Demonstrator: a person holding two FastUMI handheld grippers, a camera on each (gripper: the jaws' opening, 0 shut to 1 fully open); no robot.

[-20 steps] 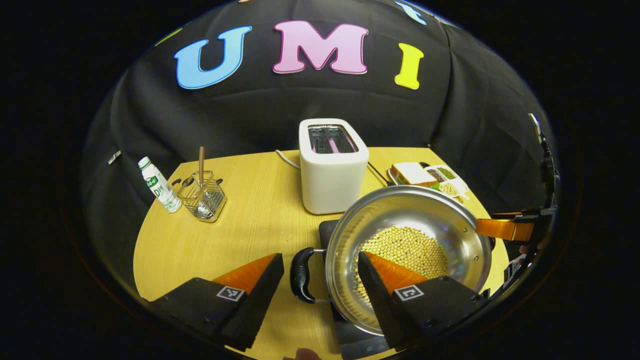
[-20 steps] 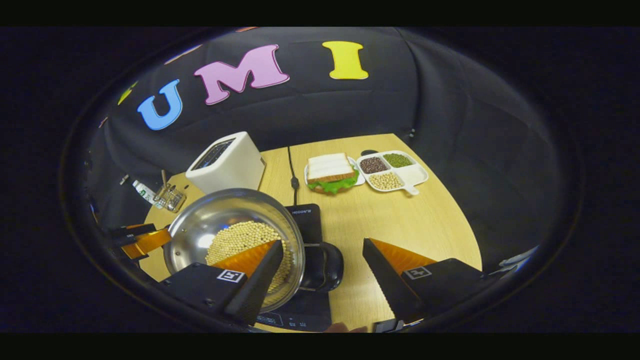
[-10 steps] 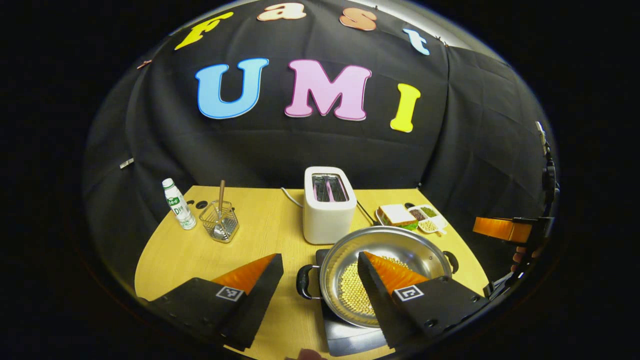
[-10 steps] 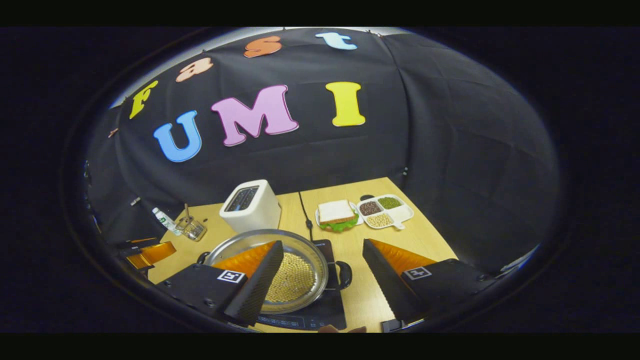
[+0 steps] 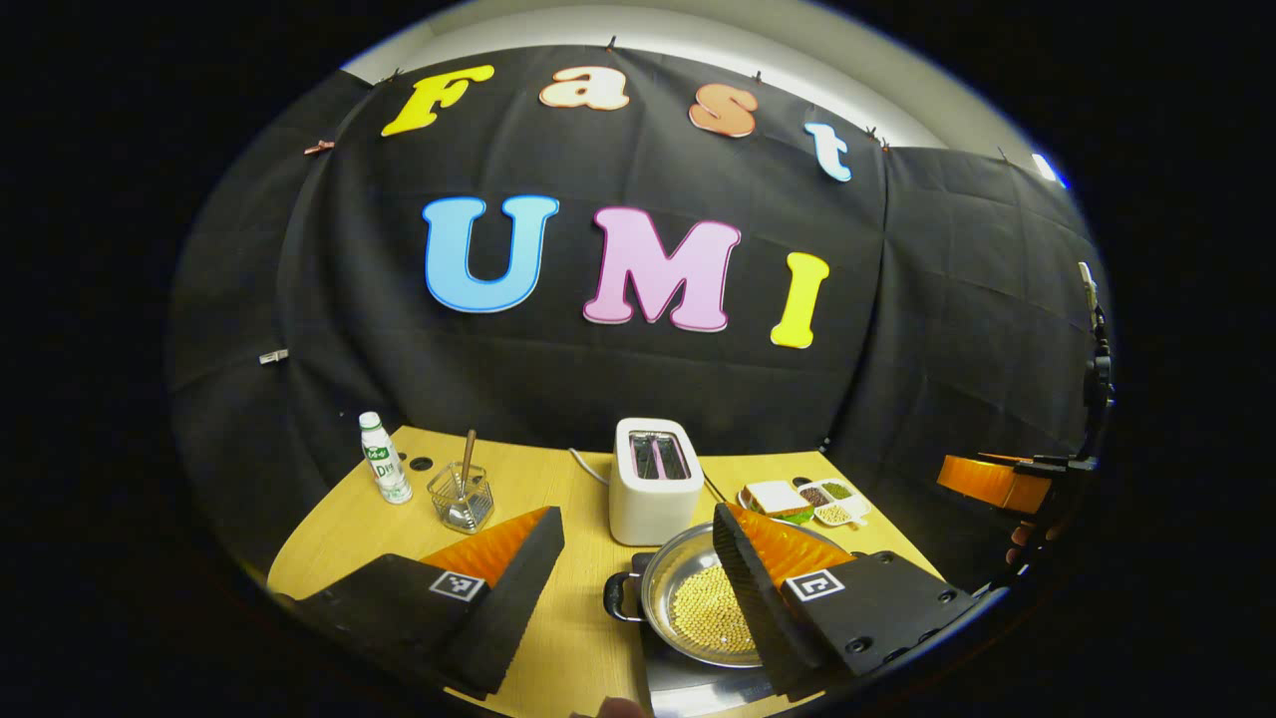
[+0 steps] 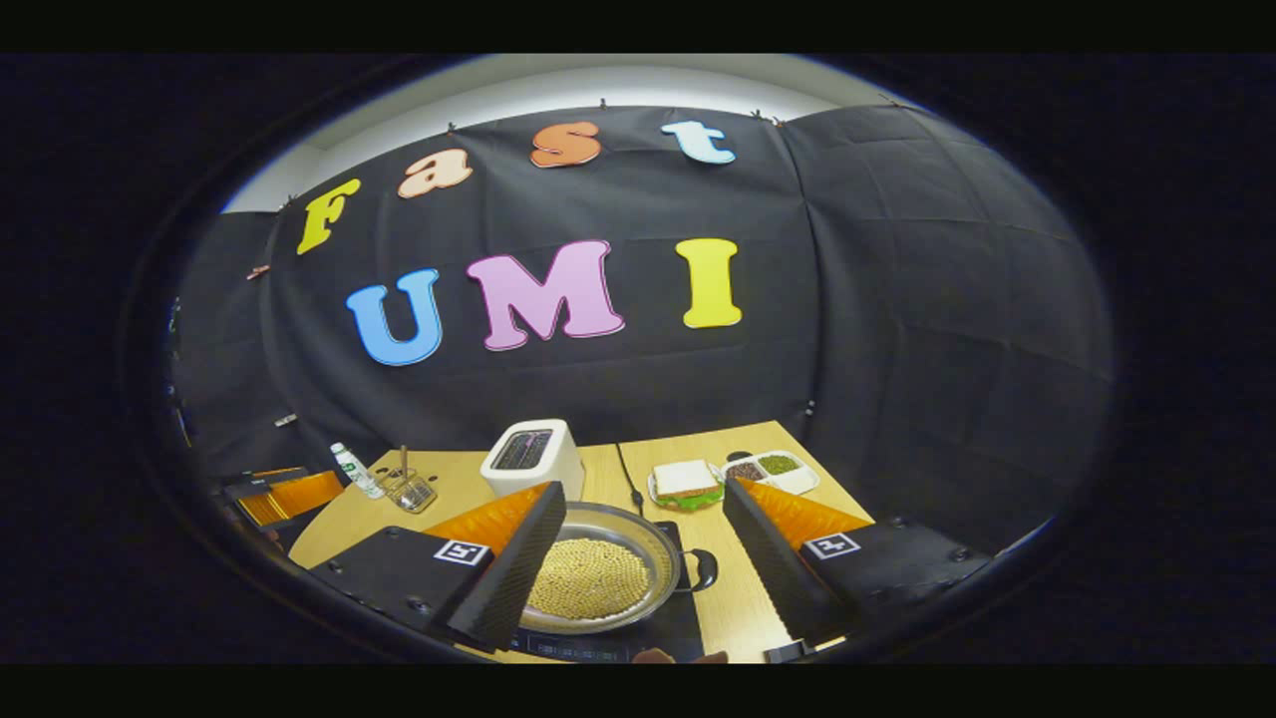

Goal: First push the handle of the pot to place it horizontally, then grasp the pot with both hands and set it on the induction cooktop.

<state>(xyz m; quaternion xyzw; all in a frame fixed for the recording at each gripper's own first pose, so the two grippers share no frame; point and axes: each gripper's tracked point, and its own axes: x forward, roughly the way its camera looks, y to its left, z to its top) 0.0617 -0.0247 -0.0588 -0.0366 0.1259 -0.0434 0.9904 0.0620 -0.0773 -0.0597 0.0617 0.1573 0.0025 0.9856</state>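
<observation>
The steel pot with soybeans in it rests on the black induction cooktop at the table's near edge. Its black loop handles point left and right. My left gripper hangs open, high above and back from the pot, with nothing between its fingers. In the right gripper view the pot and cooktop lie below my right gripper, which is open and empty too. The right gripper also appears far right in the left gripper view, and the left gripper far left in the right gripper view.
A white toaster stands behind the pot. A sandwich plate and a divided tray of beans sit to its right. A wire basket and a small bottle stand at the left of the wooden table.
Both grippers have risen and drawn back from the pot, which now looks much smaller and lower in both views. The pot stays on the cooktop.
</observation>
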